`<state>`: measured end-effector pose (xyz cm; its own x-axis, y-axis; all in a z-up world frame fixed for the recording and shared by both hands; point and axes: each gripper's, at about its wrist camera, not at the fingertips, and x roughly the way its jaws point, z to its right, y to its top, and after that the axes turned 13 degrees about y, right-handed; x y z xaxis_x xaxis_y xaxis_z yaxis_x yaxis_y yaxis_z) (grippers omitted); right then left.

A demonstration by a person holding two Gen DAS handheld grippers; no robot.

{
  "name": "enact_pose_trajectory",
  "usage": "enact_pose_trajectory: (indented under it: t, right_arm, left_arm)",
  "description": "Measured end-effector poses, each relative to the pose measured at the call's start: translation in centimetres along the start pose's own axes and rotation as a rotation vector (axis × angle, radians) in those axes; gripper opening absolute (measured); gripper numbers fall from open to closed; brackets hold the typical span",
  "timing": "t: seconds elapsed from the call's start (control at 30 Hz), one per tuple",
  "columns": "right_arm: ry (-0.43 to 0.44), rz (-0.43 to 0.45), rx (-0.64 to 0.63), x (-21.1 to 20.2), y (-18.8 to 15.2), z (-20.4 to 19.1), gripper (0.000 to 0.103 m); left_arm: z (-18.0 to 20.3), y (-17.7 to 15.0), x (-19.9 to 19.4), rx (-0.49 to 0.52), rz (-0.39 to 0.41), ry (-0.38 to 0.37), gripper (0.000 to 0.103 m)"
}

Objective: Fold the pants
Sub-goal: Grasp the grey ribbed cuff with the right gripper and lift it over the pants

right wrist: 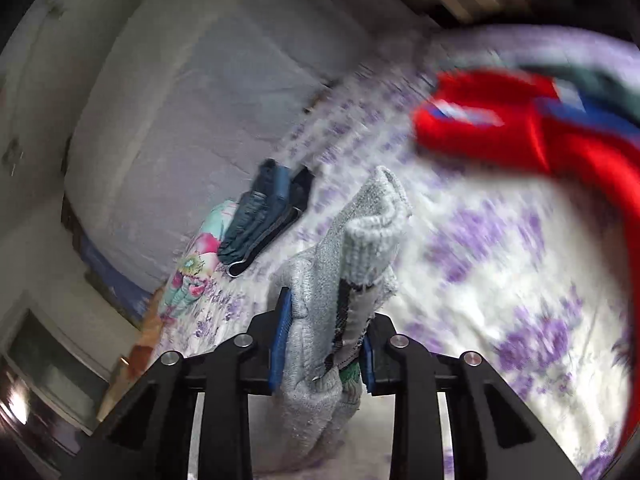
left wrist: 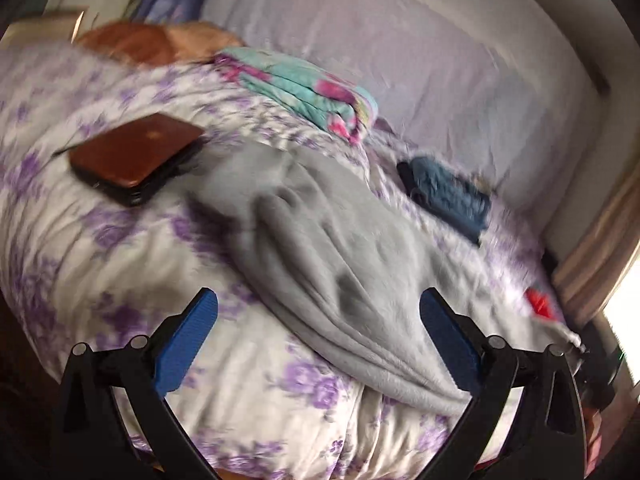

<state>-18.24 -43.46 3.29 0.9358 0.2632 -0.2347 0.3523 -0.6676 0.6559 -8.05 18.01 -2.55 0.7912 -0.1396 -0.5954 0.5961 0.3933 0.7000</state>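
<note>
Grey fleece pants (left wrist: 320, 240) lie crumpled across a white bedspread with purple flowers (left wrist: 100, 248). My left gripper (left wrist: 320, 320) is open, its blue pads (left wrist: 188, 340) spread above the near part of the pants, not touching them. My right gripper (right wrist: 324, 344) is shut on a bunched grey ribbed end of the pants (right wrist: 372, 232), which sticks up between its blue pads (right wrist: 280, 340). The view is blurred by motion.
A brown-covered laptop (left wrist: 132, 156) lies at the left. A folded teal floral blanket (left wrist: 304, 88) and folded dark blue clothes (left wrist: 444, 196) lie further back; the dark blue clothes also show in the right wrist view (right wrist: 260, 216). Red clothing (right wrist: 520, 136) lies at the right. A padded headboard (left wrist: 400, 40) stands behind.
</note>
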Motion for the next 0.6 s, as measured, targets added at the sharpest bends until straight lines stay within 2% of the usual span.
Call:
enact_pose_trajectory:
  t: [0.1,0.17,0.2,0.3,0.37,0.43,0.47,0.53,0.6]
  right_arm:
    - [-0.014,-0.019,-0.285,1.6,-0.2,-7.8,0.029]
    - [-0.005,-0.057,-0.452,3.4,-1.8,-12.6,0.029]
    - [0.016,-0.088,-0.531,4.6,-3.0,-15.0,0.026]
    - [0.062,-0.233,-0.673,9.7,-7.8,-20.0,0.025]
    - [0.055,-0.397,-0.777,14.6,-12.8,-21.4,0.027]
    - [0.068,-0.56,-0.765,17.9,-16.4,-20.6,0.037]
    - [0.072,-0.614,-0.744,18.7,-17.5,-20.1,0.039]
    - [0.095,-0.584,-0.745,17.5,-17.7,-20.0,0.043]
    - [0.163,-0.563,-0.679,15.2,-15.8,-20.5,0.045]
  left_arm:
    - [-1.1,0.5,-0.8,-0.038,0.006,-0.032,0.098]
    - [-0.7,0.7,-1.3,-0.012,0.022,-0.01,0.098]
    - [-0.4,0.7,-1.5,0.011,0.033,0.014,0.098]
    - [0.5,0.5,-1.7,0.075,0.039,0.076,0.098]
    - [1.1,0.1,-1.3,0.109,0.013,0.08,0.098]
    - [1.6,-0.3,-0.7,0.128,-0.02,0.074,0.098]
    - [1.7,-0.5,-0.5,0.135,-0.031,0.074,0.098]
    - [2.0,-0.8,0.1,0.15,-0.048,0.077,0.098]
    - [2.1,-1.1,0.7,0.158,-0.06,0.084,0.098]
